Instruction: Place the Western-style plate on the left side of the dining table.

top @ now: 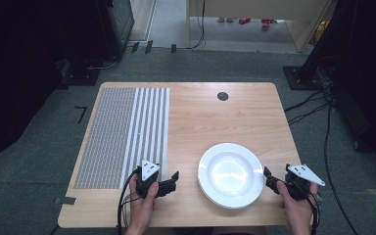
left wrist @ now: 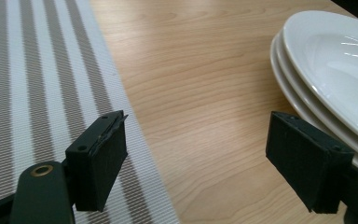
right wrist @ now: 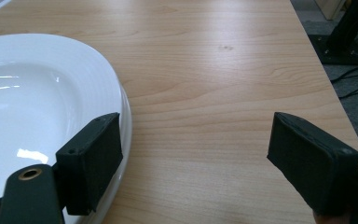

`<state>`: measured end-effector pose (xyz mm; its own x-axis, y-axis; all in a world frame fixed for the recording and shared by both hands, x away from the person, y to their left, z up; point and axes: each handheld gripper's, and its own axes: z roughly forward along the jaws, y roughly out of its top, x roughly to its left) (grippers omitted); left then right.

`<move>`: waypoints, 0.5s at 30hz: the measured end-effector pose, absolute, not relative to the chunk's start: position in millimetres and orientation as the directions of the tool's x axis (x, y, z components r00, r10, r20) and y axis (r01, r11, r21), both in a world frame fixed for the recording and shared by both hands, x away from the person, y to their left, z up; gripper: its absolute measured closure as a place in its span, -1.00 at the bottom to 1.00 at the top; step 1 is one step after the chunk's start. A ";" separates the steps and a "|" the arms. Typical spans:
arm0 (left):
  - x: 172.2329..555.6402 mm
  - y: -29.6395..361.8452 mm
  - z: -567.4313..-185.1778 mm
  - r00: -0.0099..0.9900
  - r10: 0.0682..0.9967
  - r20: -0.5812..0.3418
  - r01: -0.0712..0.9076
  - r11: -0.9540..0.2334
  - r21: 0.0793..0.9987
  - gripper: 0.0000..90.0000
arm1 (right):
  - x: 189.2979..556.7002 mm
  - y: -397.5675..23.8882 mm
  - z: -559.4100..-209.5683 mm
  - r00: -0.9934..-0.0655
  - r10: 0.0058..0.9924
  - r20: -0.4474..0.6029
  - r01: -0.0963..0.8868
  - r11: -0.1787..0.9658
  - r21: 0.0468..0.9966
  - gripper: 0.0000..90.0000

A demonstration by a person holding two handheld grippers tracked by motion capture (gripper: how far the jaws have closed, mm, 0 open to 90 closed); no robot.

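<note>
A stack of white plates (top: pixel 230 175) sits at the lower centre on a wooden table (top: pixel 210 115). The left gripper (top: pixel 172 179) and right gripper (top: pixel 267 177) flank it, both wide open and empty. The likely next move is gripping the top plate's rim.
</note>
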<state>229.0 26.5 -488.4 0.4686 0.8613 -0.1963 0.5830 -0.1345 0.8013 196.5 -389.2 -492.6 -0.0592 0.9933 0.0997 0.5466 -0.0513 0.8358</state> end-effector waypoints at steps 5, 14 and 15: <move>232.6 15.8 -488.1 0.483 0.850 -0.210 0.588 -0.137 0.797 -0.54 | 195.9 -385.5 -492.0 -0.073 0.991 0.109 0.545 -0.052 0.837 -0.62; 238.4 -4.7 -489.4 0.514 0.829 -0.221 0.590 -0.155 0.793 -0.54 | 196.9 -375.5 -493.6 -0.113 0.988 0.109 0.549 -0.029 0.835 -0.63; 239.0 -6.9 -489.6 0.518 0.826 -0.222 0.590 -0.157 0.792 -0.54 | 196.9 -374.7 -493.3 -0.118 0.986 0.116 0.547 -0.033 0.837 -0.62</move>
